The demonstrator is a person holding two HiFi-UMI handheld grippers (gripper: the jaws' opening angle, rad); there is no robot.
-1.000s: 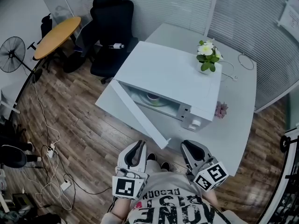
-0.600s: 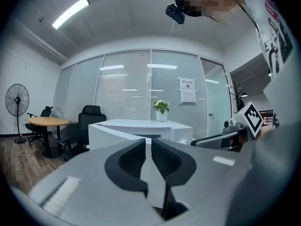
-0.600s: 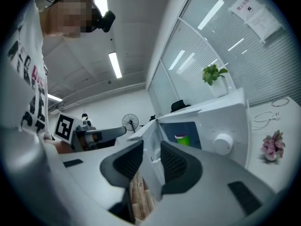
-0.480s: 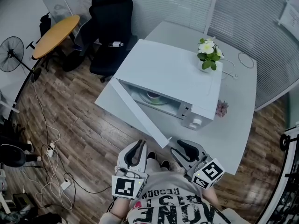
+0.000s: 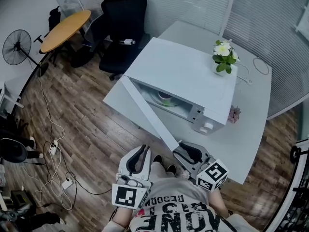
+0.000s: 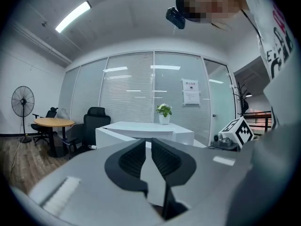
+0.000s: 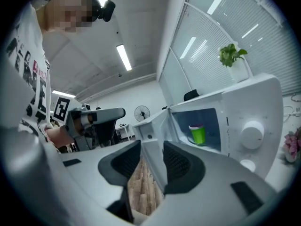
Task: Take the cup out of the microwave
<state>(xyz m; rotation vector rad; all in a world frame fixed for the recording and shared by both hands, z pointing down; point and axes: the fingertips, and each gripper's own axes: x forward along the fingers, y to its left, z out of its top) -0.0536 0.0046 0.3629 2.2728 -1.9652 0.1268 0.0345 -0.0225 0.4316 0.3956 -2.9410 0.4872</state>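
Status: early stage.

Done: microwave (image 5: 183, 76) door (image 5: 147, 115) swung open toward the person, cavity exposed.

Left to do, judging by the layout: reach in, grip, lift out, set down. In short, all of the cup handling.

Cup (image 7: 198, 134): green, upright on the turntable inside the cavity. Untouched, well apart from both grippers.

Right gripper (image 7: 152, 143): jaws apart, nothing clamped. Free edge of the door lined up in the gap, with floorboards visible beside it, so probably no pinch yet. In the head view, tips right at the door's near corner. Likely intent: swing the door wider before reaching in. A guess only.

Left gripper (image 6: 148, 141): jaws nearly together, a thin slit at the tips, nothing in it. Held low near the body, pointing level toward the table (image 5: 251, 115), well apart from the microwave.

Versus one second ago:
- Right gripper: shifted left and in toward the door's free corner; formerly clear of it, off to the right. Marker cube turned along with it.
- Left gripper: about the same place, same narrow slit.
- Door: about the same angle.
- Cup: same spot on the turntable.
- Slight shift of the whole scene in the head view, consistent with head movement rather than any move of the microwave.
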